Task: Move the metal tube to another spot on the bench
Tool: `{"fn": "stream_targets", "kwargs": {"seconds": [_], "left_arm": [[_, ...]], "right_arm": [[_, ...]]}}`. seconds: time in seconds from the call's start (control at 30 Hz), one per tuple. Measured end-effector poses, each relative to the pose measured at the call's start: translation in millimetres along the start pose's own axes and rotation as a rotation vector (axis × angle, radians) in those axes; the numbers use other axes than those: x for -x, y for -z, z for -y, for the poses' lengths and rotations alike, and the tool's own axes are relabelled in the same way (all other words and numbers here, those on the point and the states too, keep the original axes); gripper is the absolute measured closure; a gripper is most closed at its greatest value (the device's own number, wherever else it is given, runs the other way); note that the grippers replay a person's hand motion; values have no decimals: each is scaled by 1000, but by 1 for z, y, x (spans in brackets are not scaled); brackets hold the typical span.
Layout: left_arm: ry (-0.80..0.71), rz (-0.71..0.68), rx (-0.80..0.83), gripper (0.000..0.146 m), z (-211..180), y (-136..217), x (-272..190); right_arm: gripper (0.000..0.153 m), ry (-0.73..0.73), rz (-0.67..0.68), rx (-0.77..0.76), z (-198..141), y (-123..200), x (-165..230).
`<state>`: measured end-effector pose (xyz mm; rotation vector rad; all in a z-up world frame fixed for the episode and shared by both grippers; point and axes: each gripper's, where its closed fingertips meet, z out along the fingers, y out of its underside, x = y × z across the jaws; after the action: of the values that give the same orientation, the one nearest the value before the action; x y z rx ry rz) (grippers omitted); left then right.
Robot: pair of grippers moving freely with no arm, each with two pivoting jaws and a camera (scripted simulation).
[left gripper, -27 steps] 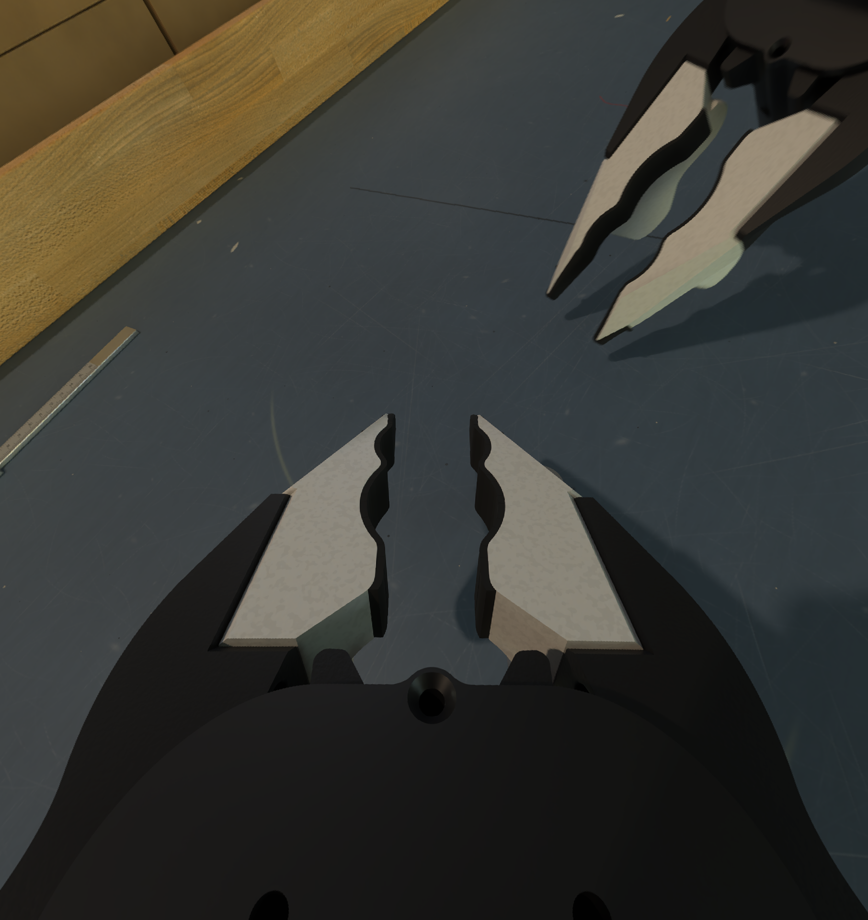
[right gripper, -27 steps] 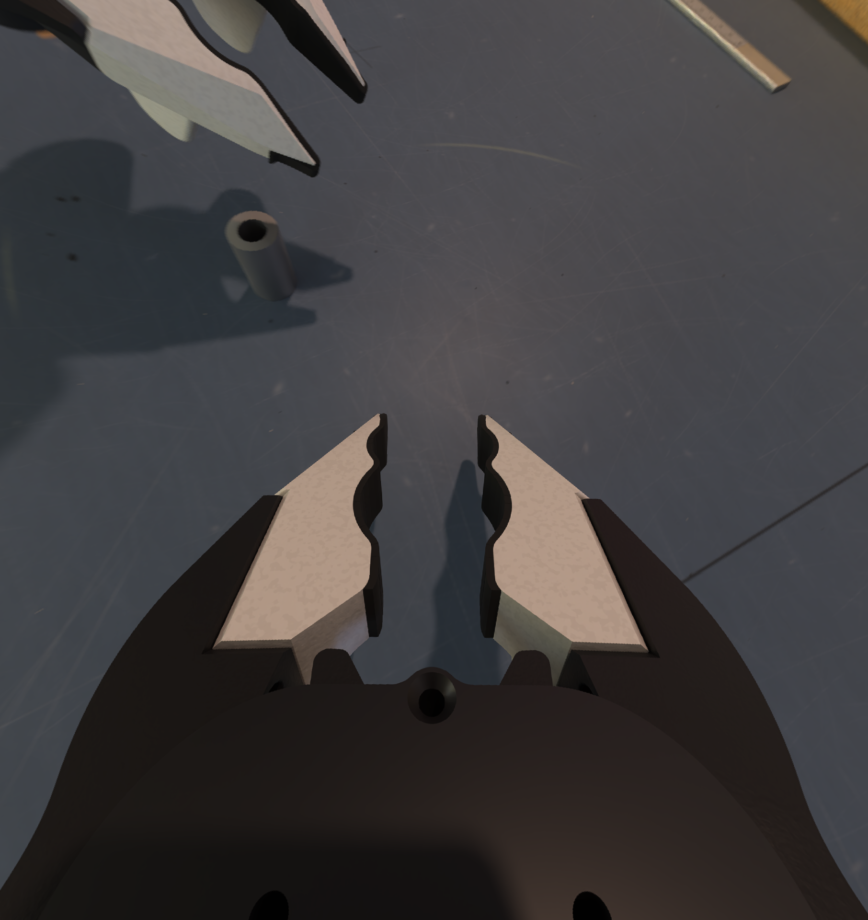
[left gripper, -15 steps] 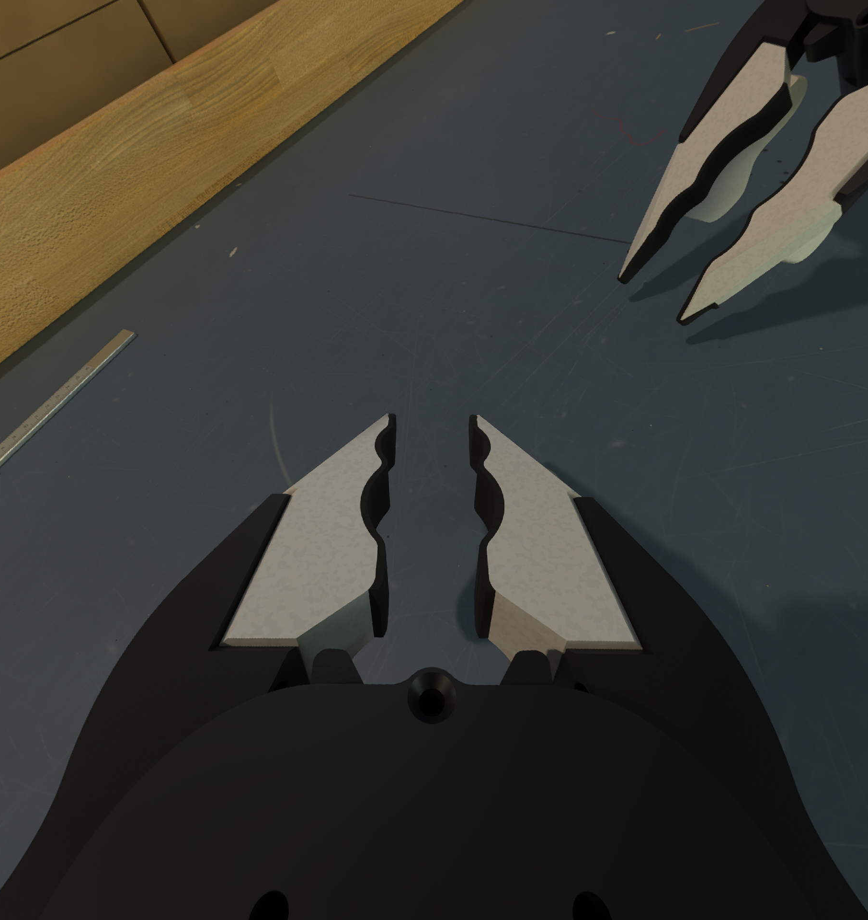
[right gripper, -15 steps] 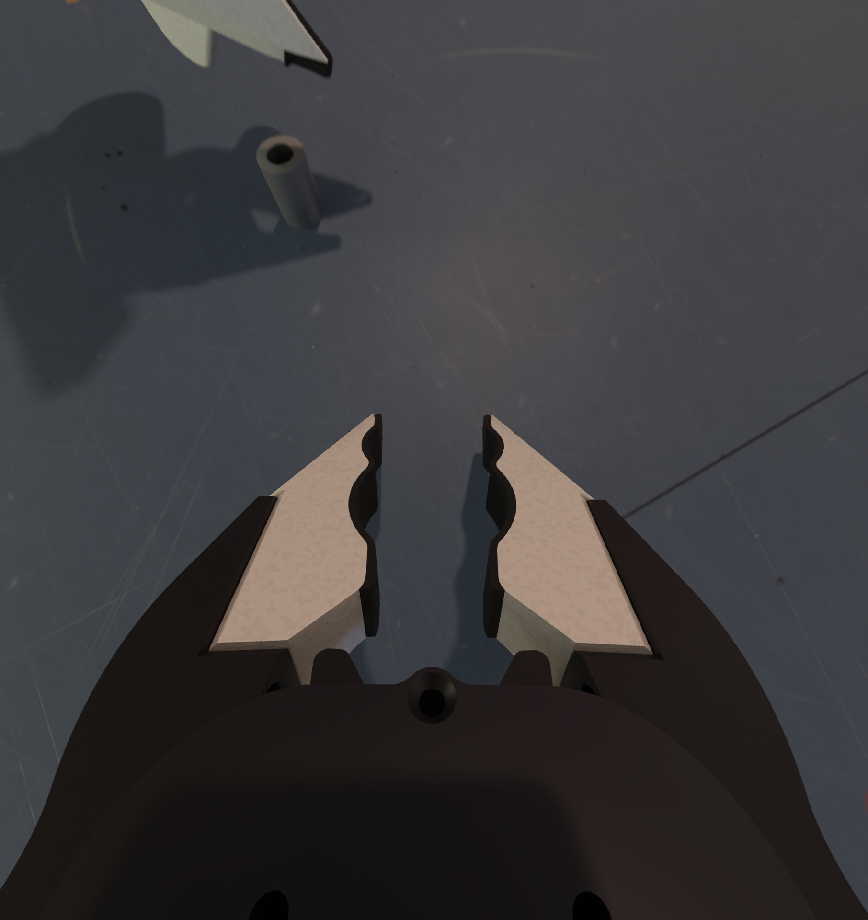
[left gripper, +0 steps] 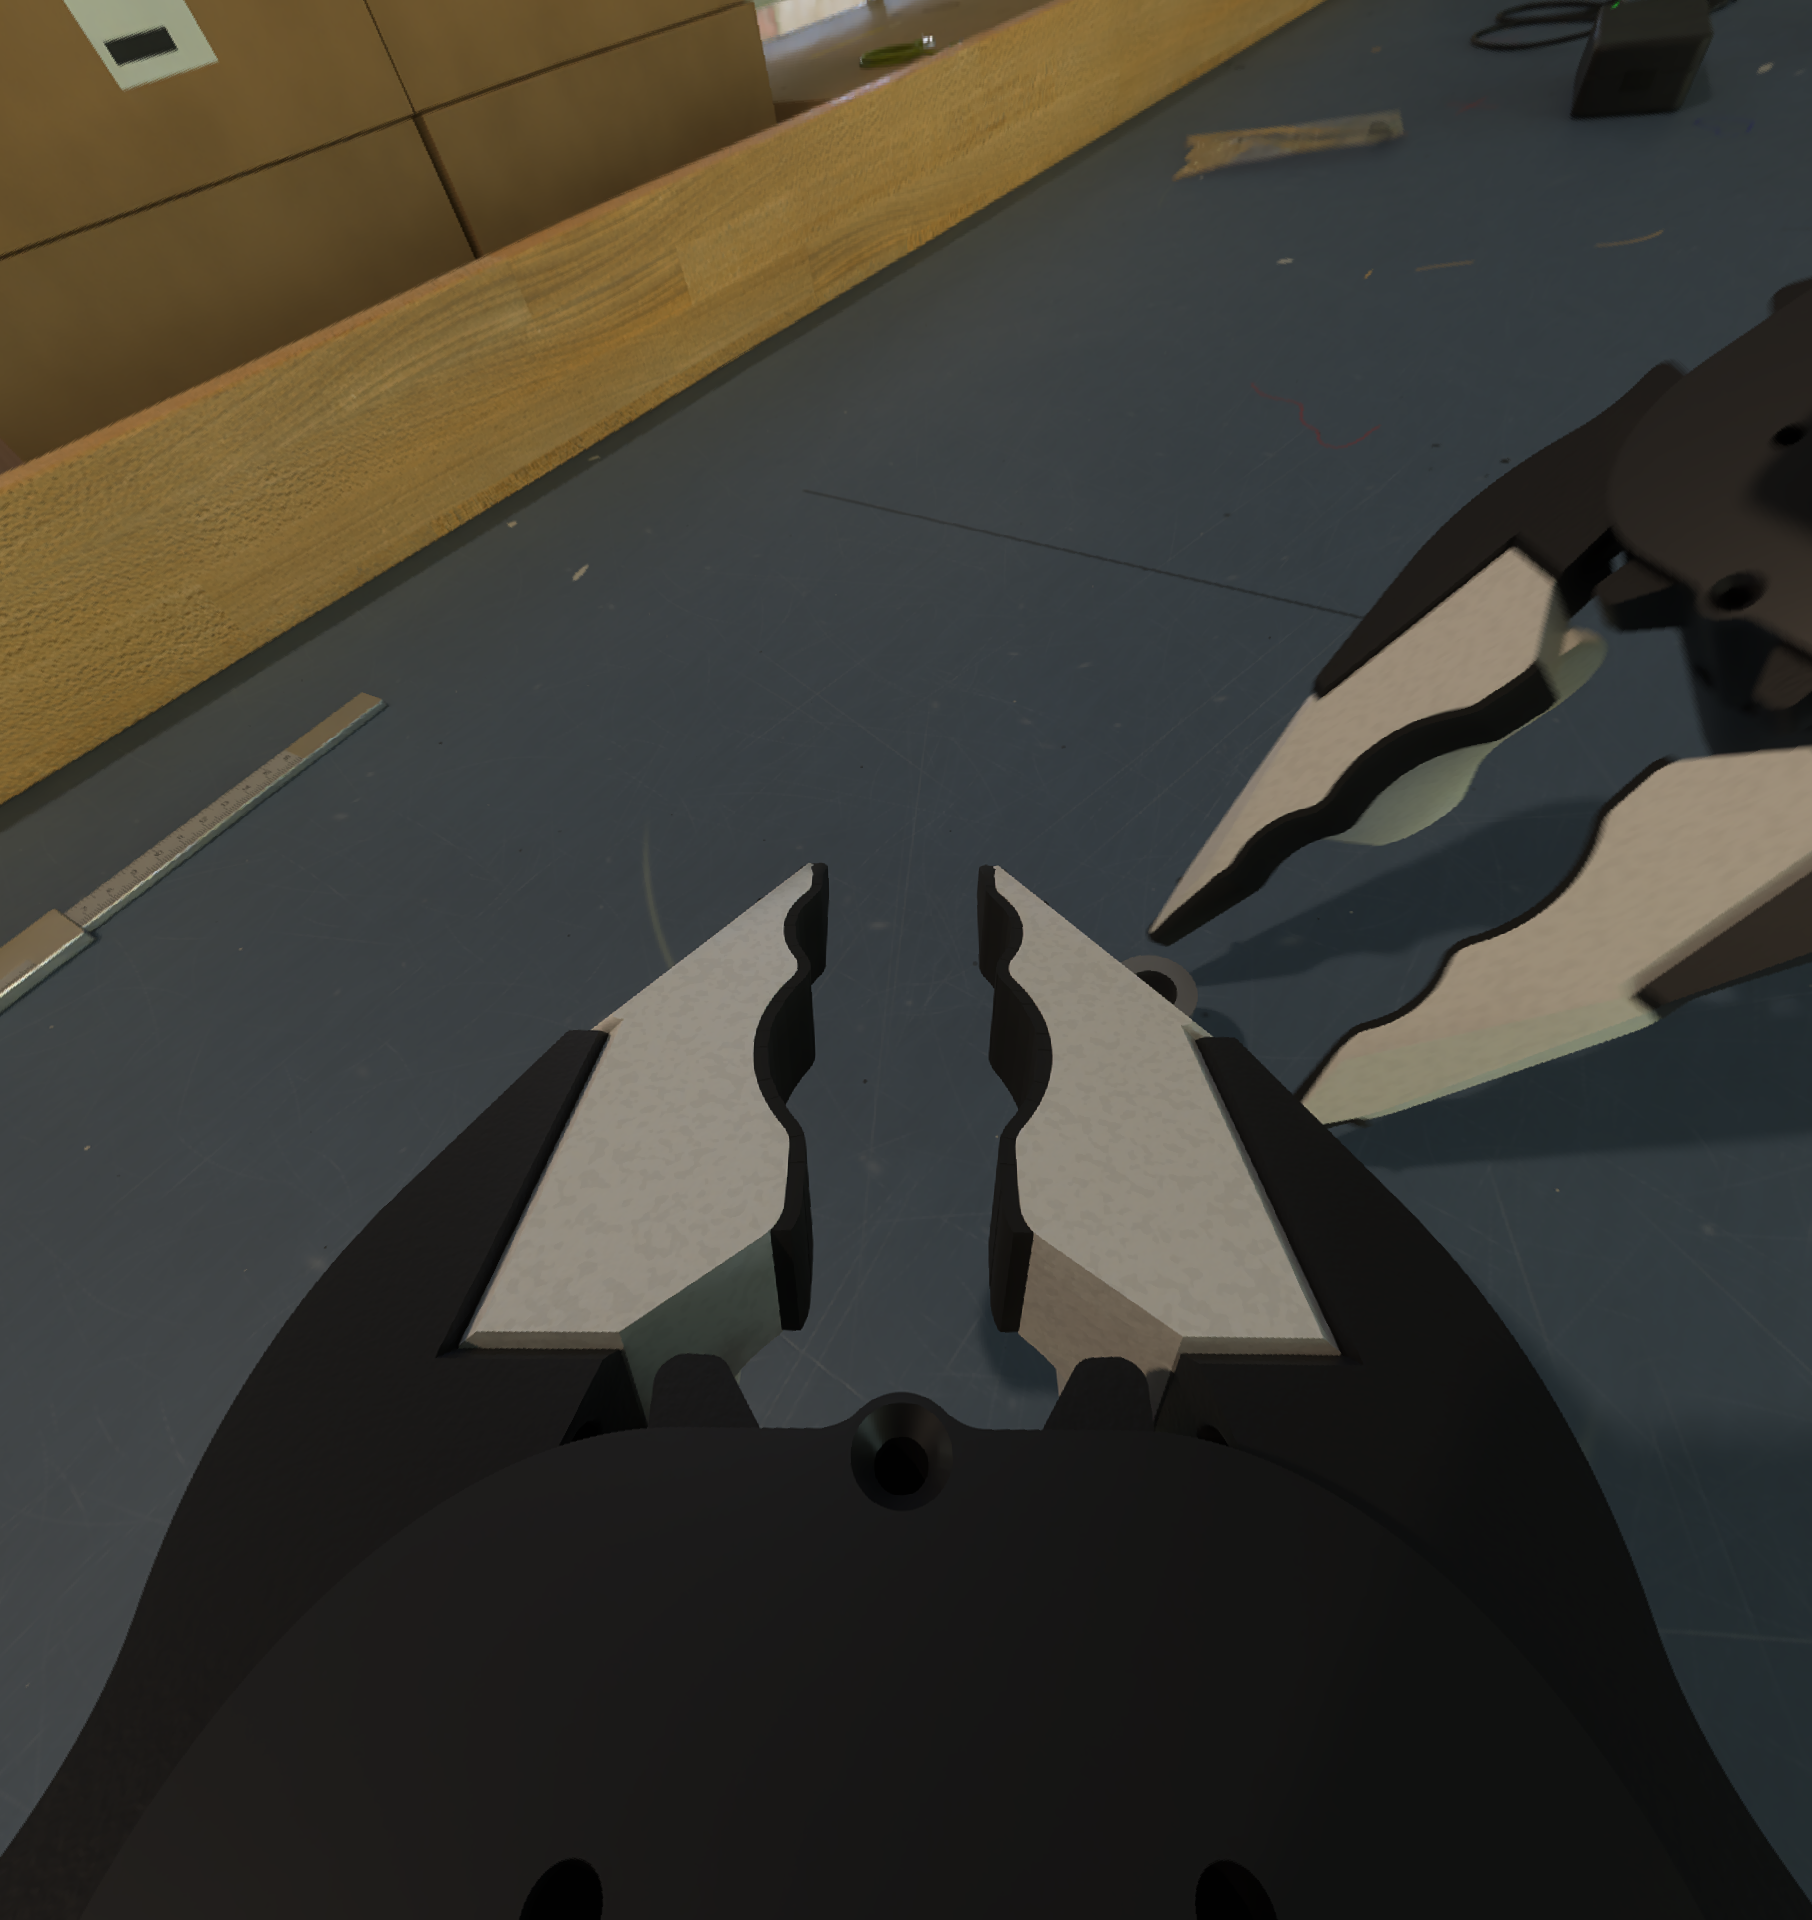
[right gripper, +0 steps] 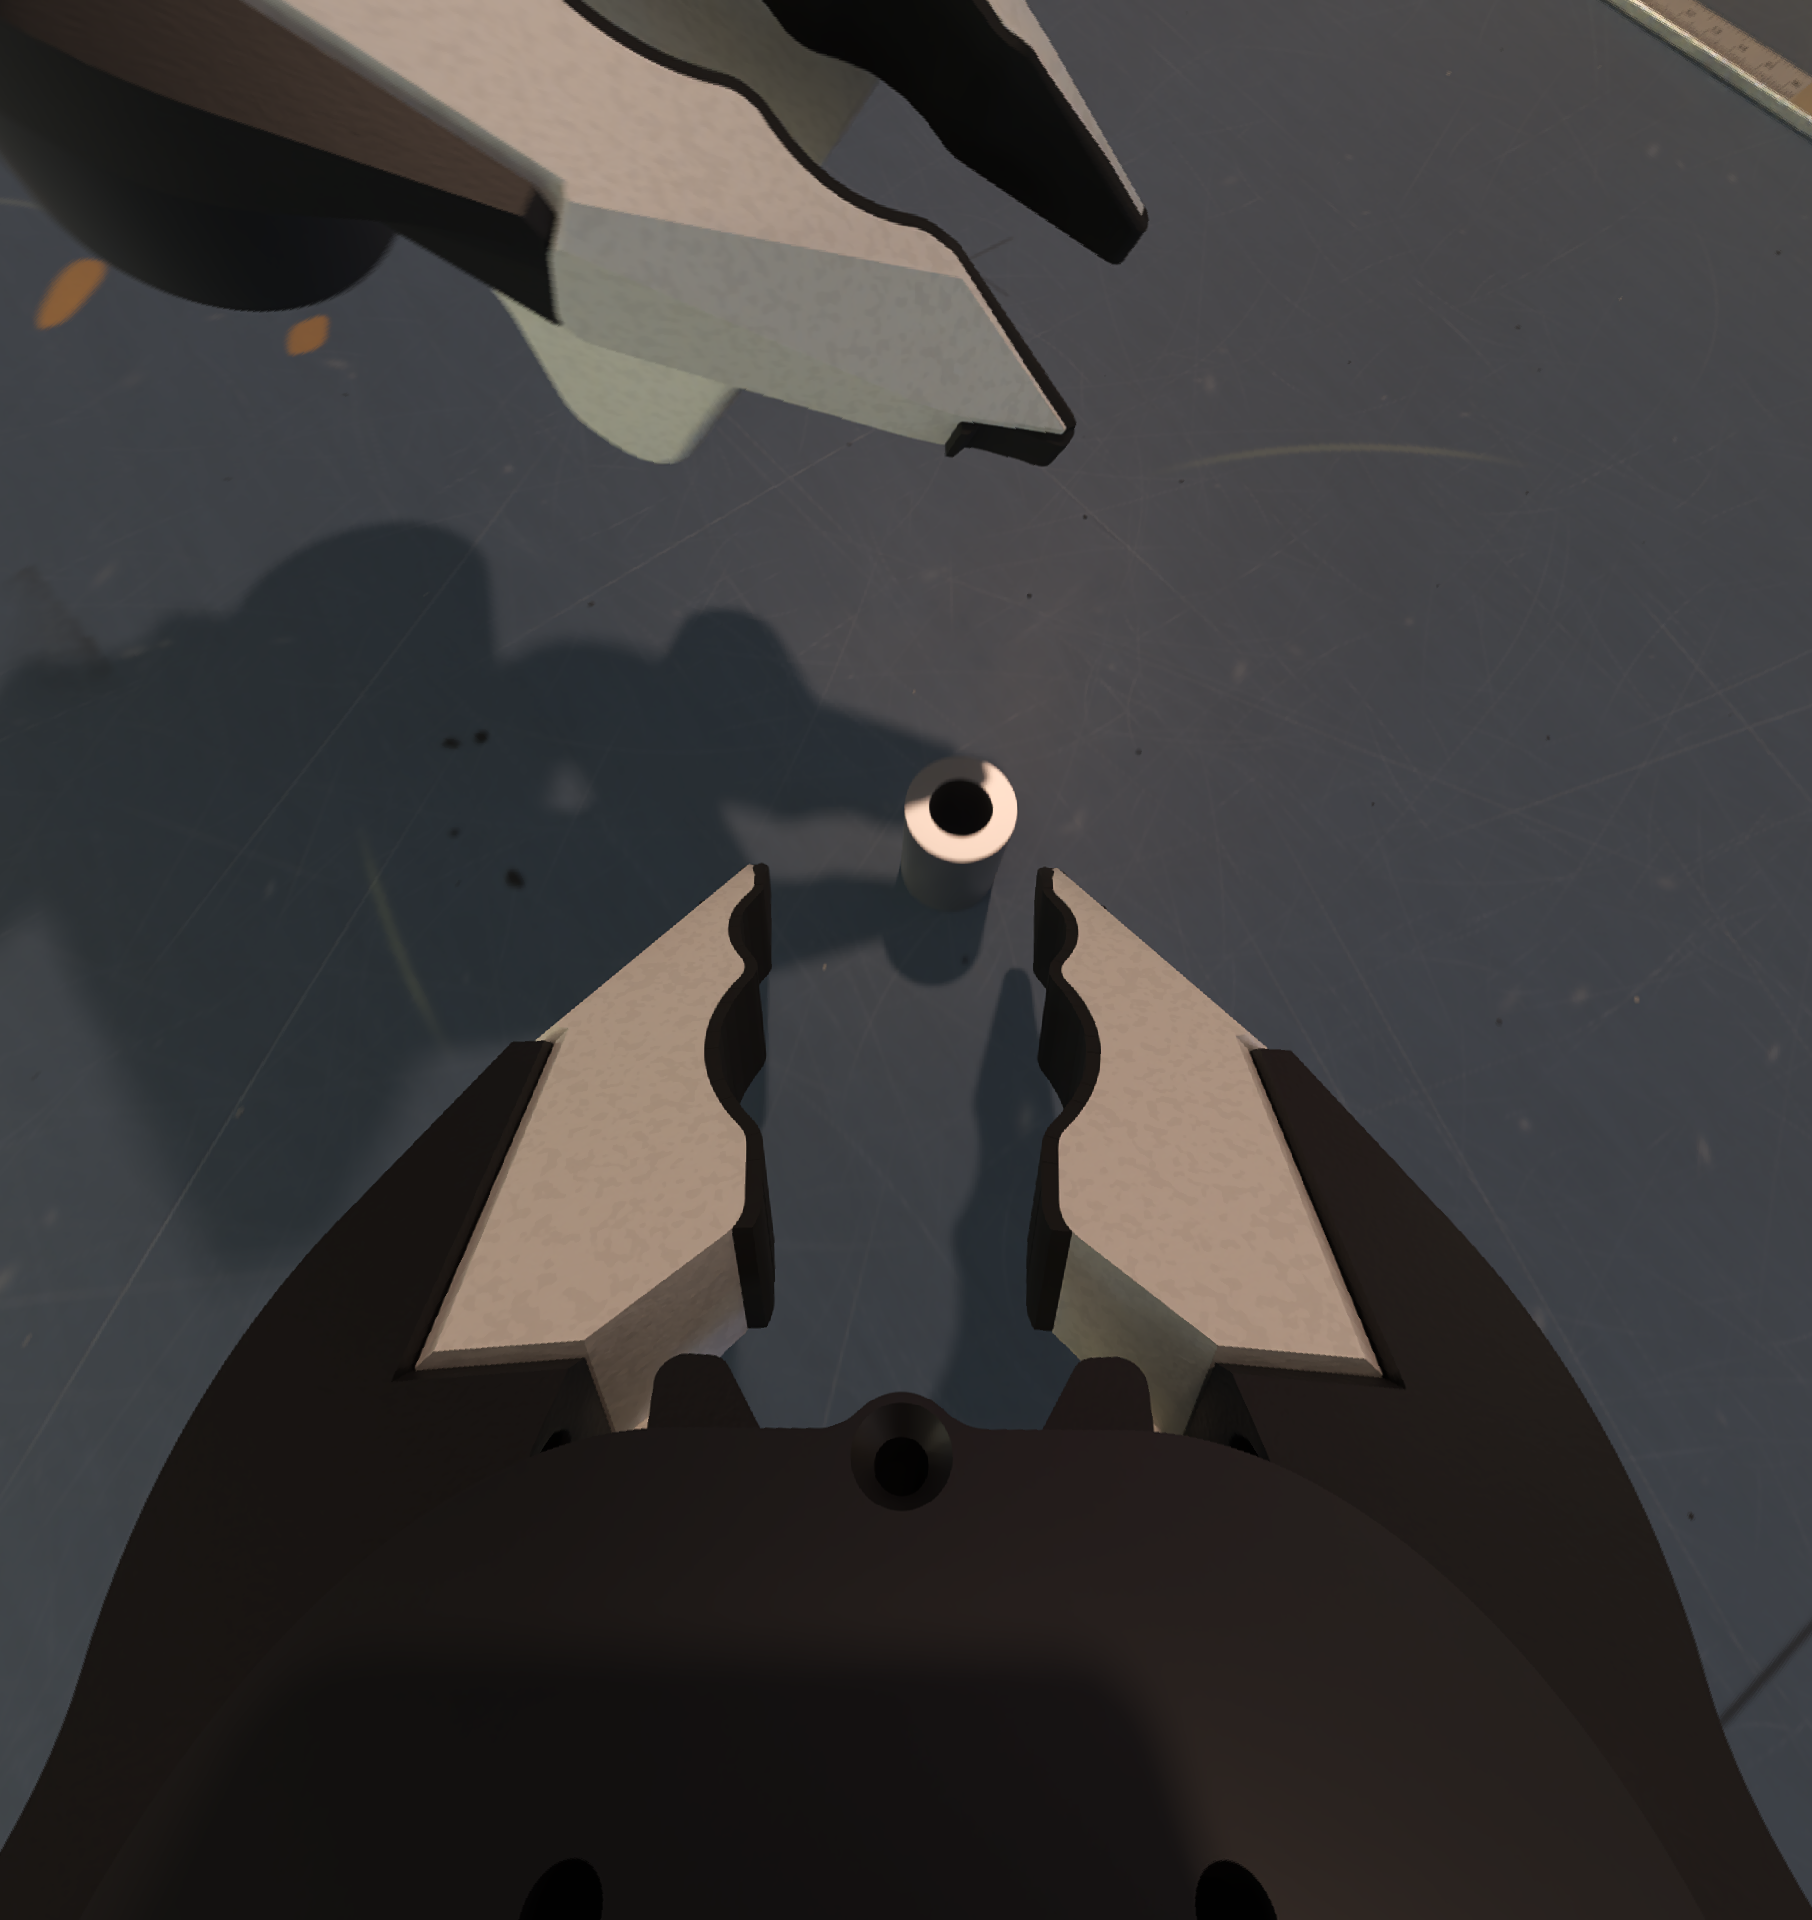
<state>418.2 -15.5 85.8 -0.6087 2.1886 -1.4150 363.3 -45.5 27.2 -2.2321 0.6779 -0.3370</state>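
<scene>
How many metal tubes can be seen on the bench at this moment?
1. The metal tube stands upright on the bench, just ahead of the open right gripper. Others may be hidden.

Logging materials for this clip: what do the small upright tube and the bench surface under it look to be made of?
The tube looks like bare grey metal, matte on its wall, with a brightly lit flat rim around the bore. The bench surface looks like a dark blue-grey mat, perhaps rubber or vinyl: dull, covered in fine pale scratches.
</scene>
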Motion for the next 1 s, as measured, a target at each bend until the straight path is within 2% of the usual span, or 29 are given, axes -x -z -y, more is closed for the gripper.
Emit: {"fn": "stream_targets", "kwargs": {"seconds": [0.07,0.17,0.33,0.5,0.83,1.0], "left_arm": [[5,-4,-15,118,2,4,0],[6,-11,-29,118,3,9,-1],[1,-20,-38,118,4,12,-3],[-6,-31,-33,118,4,11,-7],[-27,-68,5,119,-3,3,-16],[-28,-75,26,119,-8,-2,-17]], "right_arm": [[101,-1,-28,13,4,-8,-2],[108,-13,-54,43,4,-16,-7],[130,7,-76,67,3,-18,-12],[131,51,-50,68,3,-16,-10],[131,293,84,-65,9,29,-11],[131,313,87,-63,-6,51,-29]]}}
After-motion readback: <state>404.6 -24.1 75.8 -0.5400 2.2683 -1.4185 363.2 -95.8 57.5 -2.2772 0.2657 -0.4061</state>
